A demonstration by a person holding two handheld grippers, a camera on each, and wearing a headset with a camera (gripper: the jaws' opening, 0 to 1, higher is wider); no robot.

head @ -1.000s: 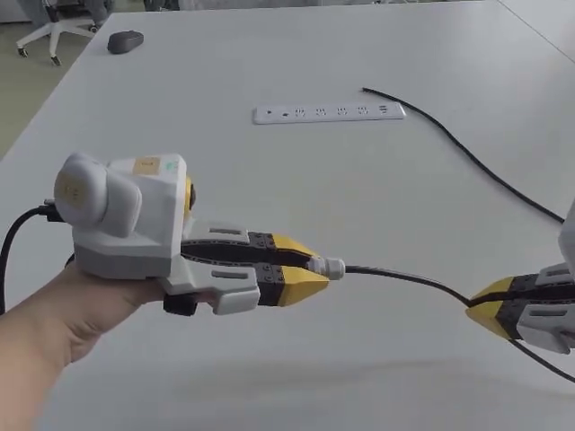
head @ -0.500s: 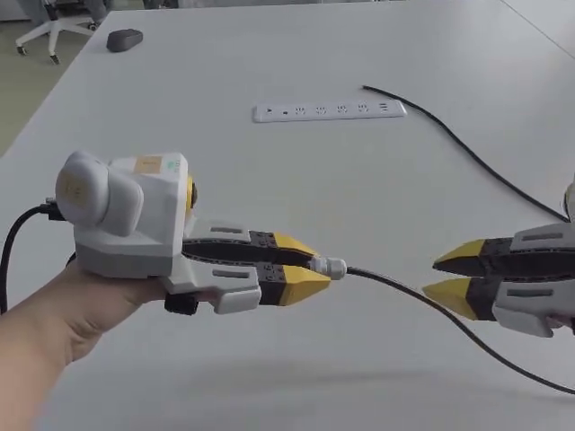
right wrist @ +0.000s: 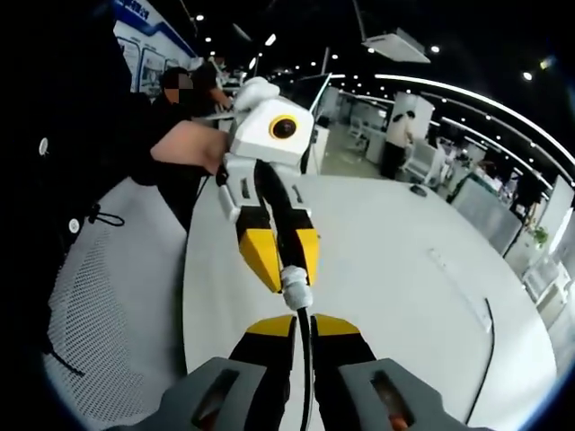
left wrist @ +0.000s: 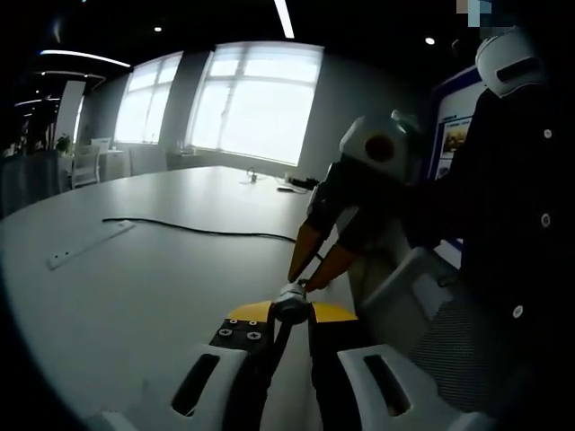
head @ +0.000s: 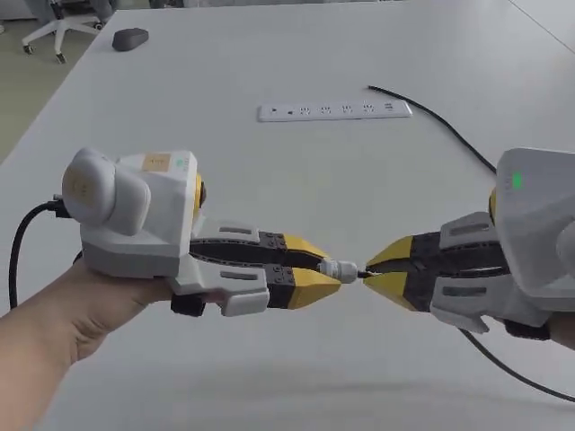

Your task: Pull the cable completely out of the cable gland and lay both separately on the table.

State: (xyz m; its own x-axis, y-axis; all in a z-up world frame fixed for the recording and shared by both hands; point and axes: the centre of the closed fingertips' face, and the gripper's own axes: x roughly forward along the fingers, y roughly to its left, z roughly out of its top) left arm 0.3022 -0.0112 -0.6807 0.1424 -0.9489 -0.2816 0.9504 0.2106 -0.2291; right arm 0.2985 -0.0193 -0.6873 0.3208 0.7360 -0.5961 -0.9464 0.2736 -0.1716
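Over the white worktop (head: 359, 54) the left gripper (head: 328, 272) and right gripper (head: 370, 271) met tip to tip in the air, the right clamped on the black cable (right wrist: 306, 350) just beside the cable gland (head: 340, 268) clamped by the left, so the pull-out and laying both down apparently remained

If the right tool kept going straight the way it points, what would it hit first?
The cable gland, clamped in the left tool's tips directly ahead and very close. The right tool seems shut on the cable.

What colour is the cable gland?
The cable gland is white; the head view shows it best.
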